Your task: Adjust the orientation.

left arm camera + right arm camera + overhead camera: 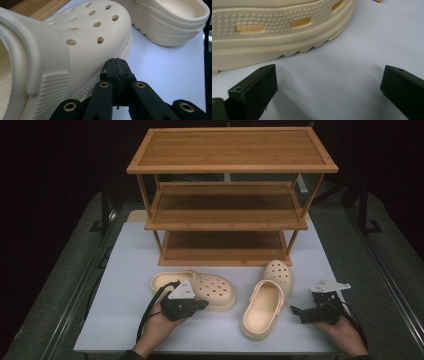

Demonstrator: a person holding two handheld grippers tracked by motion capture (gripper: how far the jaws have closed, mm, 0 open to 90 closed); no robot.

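Clogs, two cream ones, lie on the white table point(120, 320) before the bamboo shoe rack point(230, 195). The left gripper point(202, 304), jaws pressed together and empty, noses against the left clog point(215, 290). The right gripper point(295, 311) gapes wide just beside the right clog point(265, 302).

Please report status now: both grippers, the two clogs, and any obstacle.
Left gripper shut, empty, at left clog's sole edge. Right gripper open, empty, beside right clog. Both clogs on table before rack; nothing between.
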